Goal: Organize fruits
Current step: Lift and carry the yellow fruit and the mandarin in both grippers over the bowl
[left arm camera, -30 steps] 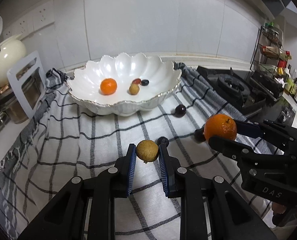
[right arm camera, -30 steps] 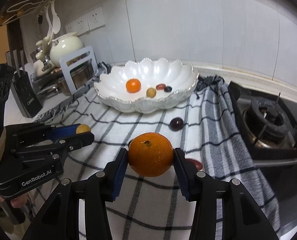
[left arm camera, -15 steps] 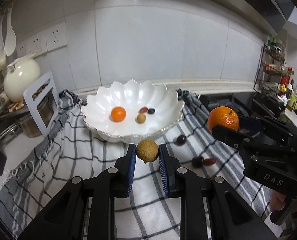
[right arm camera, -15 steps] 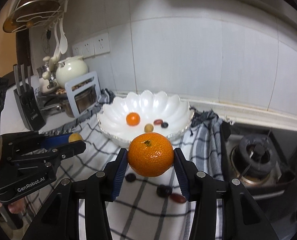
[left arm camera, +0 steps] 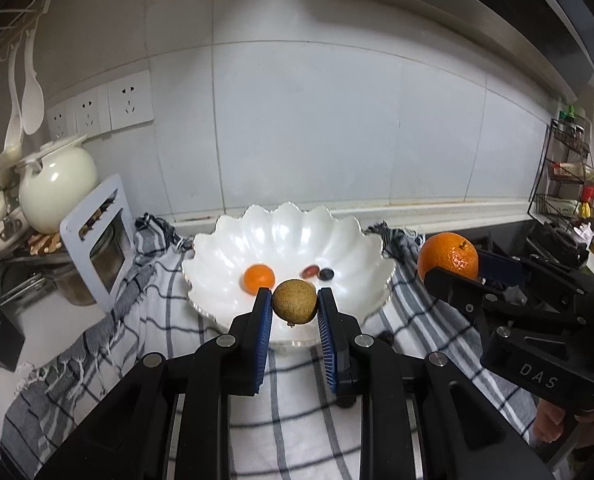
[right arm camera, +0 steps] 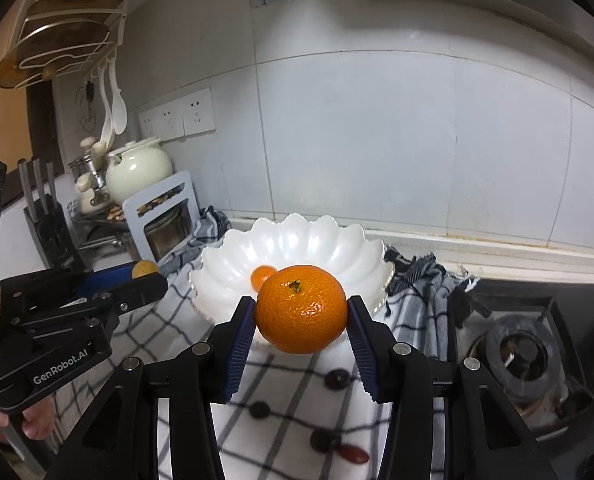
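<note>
My left gripper (left arm camera: 295, 310) is shut on a small brown round fruit (left arm camera: 295, 302) and holds it in the air in front of the white scalloped bowl (left arm camera: 225, 256). The bowl holds a small orange (left arm camera: 259, 278), a red fruit (left arm camera: 310, 271) and a dark fruit (left arm camera: 327, 274). My right gripper (right arm camera: 302, 322) is shut on a big orange (right arm camera: 301, 308), held above the checked cloth (right arm camera: 289, 376) before the bowl (right arm camera: 233, 264). It also shows at the right of the left wrist view (left arm camera: 448, 258). Several dark and red fruits (right arm camera: 339, 379) lie on the cloth.
A cream teapot (left arm camera: 55, 184), a grey-framed steel pot (left arm camera: 97, 248) and a knife block (right arm camera: 49, 224) stand on the left. A gas stove (right arm camera: 525, 352) is on the right, a wire rack (left arm camera: 565, 176) beyond it. A tiled wall is behind the bowl.
Both grippers have risen from the cloth with their fruits and now sit higher, facing the bowl and wall. The bowl looks smaller and lower in both views.
</note>
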`<state>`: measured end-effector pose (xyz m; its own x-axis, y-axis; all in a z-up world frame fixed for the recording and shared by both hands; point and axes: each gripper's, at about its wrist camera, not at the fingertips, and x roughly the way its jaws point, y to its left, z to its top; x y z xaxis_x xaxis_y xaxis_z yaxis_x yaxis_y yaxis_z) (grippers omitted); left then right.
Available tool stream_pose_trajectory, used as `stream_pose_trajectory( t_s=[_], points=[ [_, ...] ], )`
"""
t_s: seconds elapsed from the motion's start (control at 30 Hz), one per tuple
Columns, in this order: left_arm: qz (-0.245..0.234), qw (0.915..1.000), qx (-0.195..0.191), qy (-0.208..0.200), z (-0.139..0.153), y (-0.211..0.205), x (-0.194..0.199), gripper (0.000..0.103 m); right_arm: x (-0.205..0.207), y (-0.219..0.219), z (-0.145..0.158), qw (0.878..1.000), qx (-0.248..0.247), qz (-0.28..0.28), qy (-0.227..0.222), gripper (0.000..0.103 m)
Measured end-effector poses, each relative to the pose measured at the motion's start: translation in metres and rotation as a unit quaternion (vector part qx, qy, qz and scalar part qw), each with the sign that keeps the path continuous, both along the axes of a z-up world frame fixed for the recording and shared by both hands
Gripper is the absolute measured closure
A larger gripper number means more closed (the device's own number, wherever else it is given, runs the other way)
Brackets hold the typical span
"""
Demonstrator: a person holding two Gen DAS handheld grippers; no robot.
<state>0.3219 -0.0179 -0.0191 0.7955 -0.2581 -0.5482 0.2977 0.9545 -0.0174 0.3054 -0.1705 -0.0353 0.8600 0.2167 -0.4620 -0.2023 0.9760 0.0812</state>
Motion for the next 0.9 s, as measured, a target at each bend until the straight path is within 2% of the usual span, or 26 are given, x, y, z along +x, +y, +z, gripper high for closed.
stream_pose_trajectory(
  t_s=[0.43, 0.9],
  points=[
    [0.017, 0.9998, 0.010, -0.005, 0.021, -0.004, 0.062, 0.079, 0.069, 0.002, 0.018, 1.000, -0.011, -0.006, 0.003, 0.055],
    [0.019, 0.9976, -0.001, 0.067, 0.006, -0.018, 0.140, 0.079, 0.160, 0.002, 0.007, 0.996, -0.009, 0.003, 0.091, 0.055]
  ],
)
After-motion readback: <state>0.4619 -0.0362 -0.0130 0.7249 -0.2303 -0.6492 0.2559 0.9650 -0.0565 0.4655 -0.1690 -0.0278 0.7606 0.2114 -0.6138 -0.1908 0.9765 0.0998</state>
